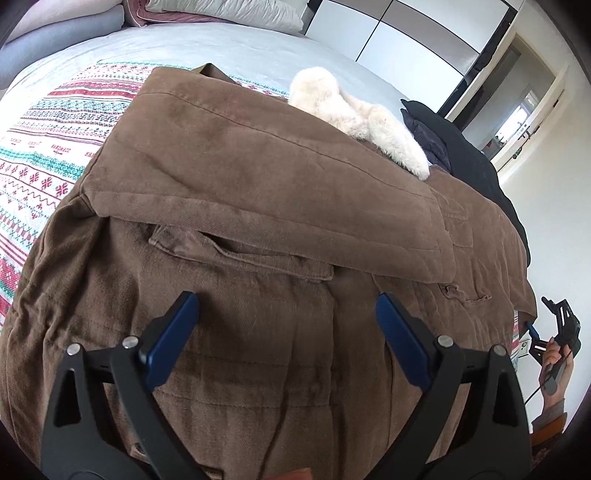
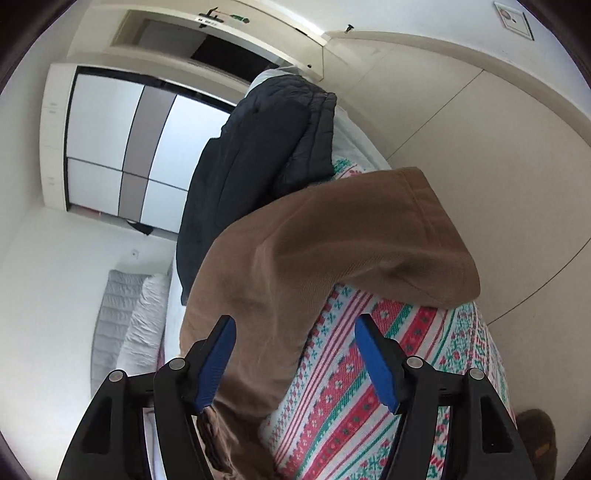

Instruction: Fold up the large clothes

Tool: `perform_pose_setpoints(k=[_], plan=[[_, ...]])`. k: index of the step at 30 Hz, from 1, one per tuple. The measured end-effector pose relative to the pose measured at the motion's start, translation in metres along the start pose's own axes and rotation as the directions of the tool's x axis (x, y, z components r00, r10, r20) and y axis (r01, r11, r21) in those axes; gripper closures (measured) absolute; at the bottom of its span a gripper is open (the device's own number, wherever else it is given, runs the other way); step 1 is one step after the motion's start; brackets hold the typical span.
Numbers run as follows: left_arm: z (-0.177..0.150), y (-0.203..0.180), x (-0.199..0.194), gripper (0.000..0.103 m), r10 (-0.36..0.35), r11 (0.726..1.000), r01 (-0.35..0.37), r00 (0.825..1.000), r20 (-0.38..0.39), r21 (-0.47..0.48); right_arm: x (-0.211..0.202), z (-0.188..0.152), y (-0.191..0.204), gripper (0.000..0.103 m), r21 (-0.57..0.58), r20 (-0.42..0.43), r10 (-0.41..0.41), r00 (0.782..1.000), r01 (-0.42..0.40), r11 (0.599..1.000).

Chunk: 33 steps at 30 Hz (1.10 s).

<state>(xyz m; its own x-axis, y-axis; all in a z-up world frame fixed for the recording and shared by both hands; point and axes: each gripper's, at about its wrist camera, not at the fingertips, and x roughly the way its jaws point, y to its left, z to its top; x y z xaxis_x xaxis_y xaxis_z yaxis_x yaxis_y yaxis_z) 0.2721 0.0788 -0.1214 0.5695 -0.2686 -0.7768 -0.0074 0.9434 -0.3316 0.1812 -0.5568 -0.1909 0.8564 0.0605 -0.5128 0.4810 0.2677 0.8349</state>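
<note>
A large brown coat (image 1: 258, 206) with a cream fur collar (image 1: 354, 114) lies across the patterned blanket (image 1: 48, 147) on the bed, one side folded over its body. My left gripper (image 1: 286, 317) is open and empty just above the coat's lower part. My right gripper (image 2: 295, 347) is open, its jaws either side of the coat's brown edge (image 2: 295, 266) hanging over the bed side, not closed on it. The right gripper also shows in the left wrist view (image 1: 554, 332) at the coat's right corner.
A dark padded jacket (image 2: 251, 155) lies on the bed beyond the coat, also in the left wrist view (image 1: 465, 147). Pillows (image 1: 221, 11) sit at the bed's head. A wardrobe (image 2: 122, 147) and a doorway (image 1: 524, 110) stand behind. The bed edge drops to the floor (image 2: 517, 184).
</note>
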Motion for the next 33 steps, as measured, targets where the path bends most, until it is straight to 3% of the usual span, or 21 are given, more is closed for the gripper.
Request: perform_pose_setpoints(k=[3, 5, 6, 7, 11, 14, 16, 18, 21, 22, 24, 26, 27, 28, 30, 33], plan=[[-0.001, -0.001, 0.003, 0.007, 0.013, 1.000, -0.013, 1.000, -0.003, 0.008, 0.018, 0.022, -0.018, 0.035, 0.120, 0.028, -0.010, 1.000, 0.006, 0.993], [0.000, -0.001, 0.005, 0.007, 0.017, 1.000, -0.017, 1.000, -0.005, 0.007, 0.026, 0.032, -0.031, 0.046, 0.212, 0.051, -0.016, 0.999, 0.005, 0.977], [0.001, -0.001, 0.005, 0.007, 0.017, 1.000, -0.017, 1.000, -0.005, 0.005, 0.027, 0.035, -0.033, 0.077, 0.232, 0.061, -0.036, 0.997, 0.021, 0.972], [0.001, 0.000, 0.005, 0.007, 0.014, 1.000, -0.014, 1.000, -0.004, 0.003, 0.026, 0.038, -0.031, 0.095, 0.223, 0.072, -0.054, 0.996, 0.037, 0.974], [0.004, 0.003, 0.001, 0.007, -0.002, 1.000, 0.002, 1.000, 0.003, -0.013, -0.001, 0.035, 0.025, 0.098, 0.005, 0.199, -0.067, 0.978, 0.067, 0.998], [0.006, 0.006, -0.004, 0.007, -0.018, 0.999, 0.018, 1.000, 0.007, -0.026, -0.027, 0.020, 0.089, 0.099, -0.214, 0.280, -0.013, 0.960, 0.076, 0.974], [0.007, 0.006, -0.008, 0.007, -0.025, 0.999, 0.025, 1.000, 0.017, -0.027, -0.044, 0.000, 0.142, 0.100, -0.386, 0.309, 0.071, 0.948, 0.056, 0.921], [0.007, 0.007, -0.012, 0.007, -0.027, 0.999, 0.028, 0.999, 0.029, -0.030, -0.057, -0.031, 0.199, 0.100, -0.562, 0.295, 0.157, 0.943, 0.039, 0.826], [0.008, 0.011, -0.015, 0.007, -0.033, 0.999, 0.034, 0.999, 0.032, -0.039, -0.059, -0.083, 0.269, 0.100, -0.725, 0.185, 0.200, 0.962, -0.004, 0.689], [0.007, 0.012, -0.016, 0.007, -0.034, 0.998, 0.035, 0.999, 0.031, -0.043, -0.055, -0.095, 0.284, 0.099, -0.740, 0.135, 0.181, 0.974, -0.022, 0.673], [0.007, 0.014, -0.018, 0.007, -0.039, 0.998, 0.041, 0.999, 0.028, -0.047, -0.044, -0.109, 0.295, 0.092, -0.731, 0.049, 0.146, 0.988, -0.064, 0.679], [0.008, 0.015, -0.020, 0.007, -0.047, 0.998, 0.049, 0.998, 0.030, -0.049, -0.032, -0.116, 0.290, 0.064, -0.707, 0.014, 0.123, 0.992, -0.077, 0.703], [0.008, 0.015, -0.021, 0.007, -0.051, 0.997, 0.052, 0.998, 0.034, -0.051, -0.027, -0.115, 0.280, 0.037, -0.692, 0.006, 0.114, 0.993, -0.078, 0.718], [0.009, 0.015, -0.022, 0.007, -0.055, 0.997, 0.057, 0.998, 0.036, -0.053, -0.023, -0.114, 0.267, 0.027, -0.678, 0.002, 0.096, 0.995, -0.069, 0.731], [0.009, 0.016, -0.024, 0.007, -0.064, 0.996, 0.066, 0.997, 0.039, -0.058, -0.011, -0.107, 0.237, 0.027, -0.651, -0.019, 0.035, 0.999, -0.039, 0.758], [0.009, 0.014, -0.023, 0.007, -0.064, 0.996, 0.067, 0.997, 0.040, -0.057, 0.004, -0.080, 0.166, 0.027, -0.522, -0.066, -0.058, 0.996, 0.015, 0.853]])
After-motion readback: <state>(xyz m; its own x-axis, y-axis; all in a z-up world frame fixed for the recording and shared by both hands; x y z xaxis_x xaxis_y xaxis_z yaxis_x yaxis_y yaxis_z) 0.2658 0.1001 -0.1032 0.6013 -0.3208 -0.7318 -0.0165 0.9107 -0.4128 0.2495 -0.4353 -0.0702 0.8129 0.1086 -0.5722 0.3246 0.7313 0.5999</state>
